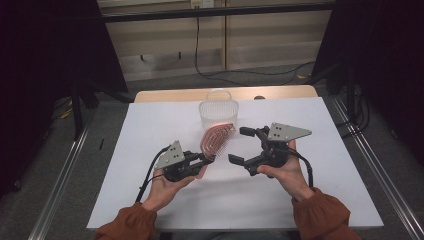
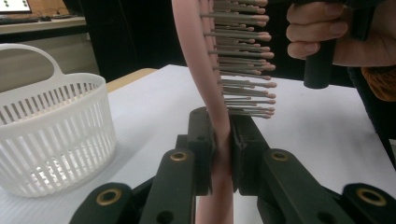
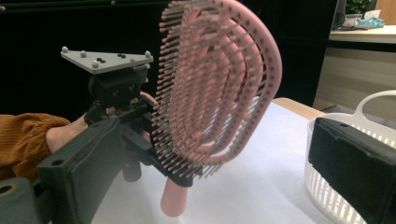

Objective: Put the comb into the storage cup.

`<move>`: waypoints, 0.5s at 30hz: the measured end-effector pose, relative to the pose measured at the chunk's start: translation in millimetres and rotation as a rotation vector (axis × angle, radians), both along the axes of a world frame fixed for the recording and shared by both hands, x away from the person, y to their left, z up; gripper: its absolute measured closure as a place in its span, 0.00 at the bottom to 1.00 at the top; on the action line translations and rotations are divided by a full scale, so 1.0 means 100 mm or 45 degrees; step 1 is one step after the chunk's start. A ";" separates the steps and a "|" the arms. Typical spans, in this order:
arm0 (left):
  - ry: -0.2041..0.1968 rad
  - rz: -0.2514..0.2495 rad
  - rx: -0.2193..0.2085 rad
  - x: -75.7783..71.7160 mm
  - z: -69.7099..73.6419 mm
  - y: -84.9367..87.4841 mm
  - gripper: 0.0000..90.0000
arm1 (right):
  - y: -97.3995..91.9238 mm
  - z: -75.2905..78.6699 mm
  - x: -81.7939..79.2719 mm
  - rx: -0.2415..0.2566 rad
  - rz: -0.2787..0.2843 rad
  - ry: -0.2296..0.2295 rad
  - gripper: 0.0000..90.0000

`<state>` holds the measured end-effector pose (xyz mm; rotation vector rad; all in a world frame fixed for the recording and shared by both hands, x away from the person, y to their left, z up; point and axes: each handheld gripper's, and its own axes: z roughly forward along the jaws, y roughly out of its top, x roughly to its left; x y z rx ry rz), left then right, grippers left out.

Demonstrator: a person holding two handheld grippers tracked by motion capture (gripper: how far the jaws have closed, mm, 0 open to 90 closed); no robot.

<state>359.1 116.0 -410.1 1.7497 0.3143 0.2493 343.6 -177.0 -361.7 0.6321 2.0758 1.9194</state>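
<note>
High view: the left gripper (image 1: pixel 204 159) is pinching the pink hairbrush (image 1: pixel 216 138) at the neck where handle meets head, holding it above the white table (image 1: pixel 150 130) near its middle. The brush head is pointing toward the far side, its tip lying close to the white slotted basket (image 1: pixel 218 107), which is standing near the far edge, centred. The right gripper (image 1: pixel 242 145) is sitting just right of the brush with its jaws spread wide and nothing between them. Both sleeves are orange. Open white surface is lying to the left, right and near side of both hands; the table edges are well apart from them. Grey floor, metal rails and a dark cable are surrounding the table.

Left gripper view: the two black jaws are pressing flat on either side of the thin pink neck of the hairbrush (image 2: pixel 219 135), and the bristles (image 2: pixel 243 65) are pointing right, toward the other hand (image 2: pixel 336 32). The basket (image 2: pixel 51 135) is standing on the table at left, apart from the brush, its handle loop upright.

Right gripper view: the curved open ribs of the brush head (image 3: pixel 219 88) are showing face-on, and its handle end is hanging below the left gripper (image 3: pixel 177 175). This gripper's own jaws are standing wide at either lower corner. The basket (image 3: pixel 327 186) rim is sitting behind the right jaw. Dark curtains are backing the scene.
</note>
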 end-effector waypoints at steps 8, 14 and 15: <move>0.007 -0.029 -0.003 -0.02 0.00 -0.03 0.89 | 0.01 0.03 0.03 0.000 0.005 -0.015 0.03; 0.015 -0.051 -0.014 -0.05 0.01 -0.06 0.89 | 0.04 0.05 0.04 0.008 0.032 -0.031 0.04; 0.017 -0.058 -0.016 -0.05 0.01 -0.07 0.90 | 0.05 0.05 0.04 0.005 0.038 -0.027 0.05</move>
